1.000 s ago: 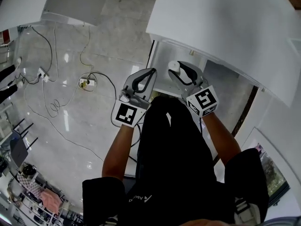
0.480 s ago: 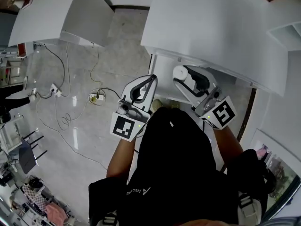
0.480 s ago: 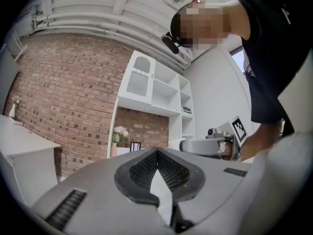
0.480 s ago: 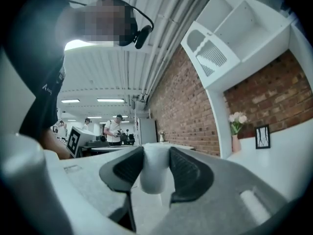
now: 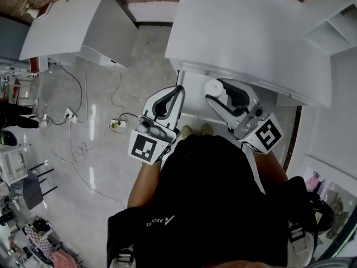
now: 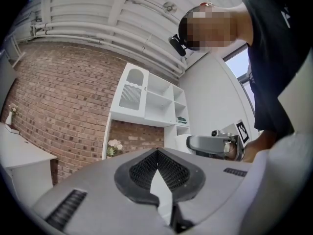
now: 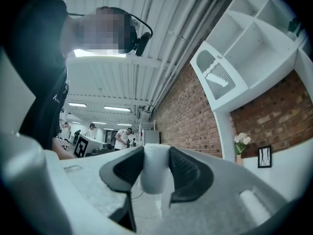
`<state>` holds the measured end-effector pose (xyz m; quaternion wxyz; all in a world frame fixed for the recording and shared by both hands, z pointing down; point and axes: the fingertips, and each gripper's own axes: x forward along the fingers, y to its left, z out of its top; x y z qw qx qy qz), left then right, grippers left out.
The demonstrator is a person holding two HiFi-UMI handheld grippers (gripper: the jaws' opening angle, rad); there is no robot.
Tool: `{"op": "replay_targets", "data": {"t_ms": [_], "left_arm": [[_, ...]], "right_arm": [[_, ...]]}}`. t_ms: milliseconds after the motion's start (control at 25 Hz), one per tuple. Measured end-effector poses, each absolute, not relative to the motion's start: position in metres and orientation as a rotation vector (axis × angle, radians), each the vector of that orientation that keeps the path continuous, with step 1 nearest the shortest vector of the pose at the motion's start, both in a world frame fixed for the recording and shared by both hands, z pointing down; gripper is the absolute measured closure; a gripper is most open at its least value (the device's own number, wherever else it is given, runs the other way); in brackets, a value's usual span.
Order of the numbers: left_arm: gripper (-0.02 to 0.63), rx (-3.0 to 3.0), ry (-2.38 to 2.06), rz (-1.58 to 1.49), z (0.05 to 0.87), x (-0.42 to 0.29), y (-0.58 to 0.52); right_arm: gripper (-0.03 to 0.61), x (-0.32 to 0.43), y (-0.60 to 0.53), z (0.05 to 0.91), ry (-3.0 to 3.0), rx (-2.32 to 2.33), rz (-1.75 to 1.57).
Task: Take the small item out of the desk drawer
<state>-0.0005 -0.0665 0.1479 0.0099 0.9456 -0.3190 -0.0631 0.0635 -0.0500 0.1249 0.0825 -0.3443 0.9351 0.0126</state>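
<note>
The right gripper holds the small white item pinched between its jaws, up in front of the white counter and so, I judge, already out of the drawer, while the left gripper waits beside it, jaws closed on nothing (no work for it here).

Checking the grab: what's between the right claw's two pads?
A small white item, pinched by the right claw, with nothing else there. The right gripper view shows it best.
</note>
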Motion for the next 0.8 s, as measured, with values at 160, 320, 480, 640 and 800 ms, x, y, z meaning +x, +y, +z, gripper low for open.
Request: {"op": "replay_targets", "data": {"t_ms": [160,320,480,640,800], "left_arm": [[0.615,2.960,-1.006,-0.202,0.142,-0.002,-0.067],[0.615,2.965,-1.024,-0.192,0.138,-0.003,-0.055],[0.615,2.966,-1.045,-0.194,0.132,-0.006,-0.051],[0.615,2.964,-1.058,-0.191,0.134,-0.008,-0.056],[0.615,2.963,-1.068,-0.188,0.132,-0.009,-0.052]], "right_arm": [[0.413,0.062,-0.048,0.117,2.793,-0.999,0.068],[0.413,0.067,-0.039,0.112,2.783,-1.000,0.077],[0.413,0.071,-0.034,0.106,2.778,-0.996,0.091],[0.413,0.072,-0.037,0.109,2.776,-0.996,0.085],[0.413,0.074,-0.034,0.110,2.776,-1.002,0.082]]}}
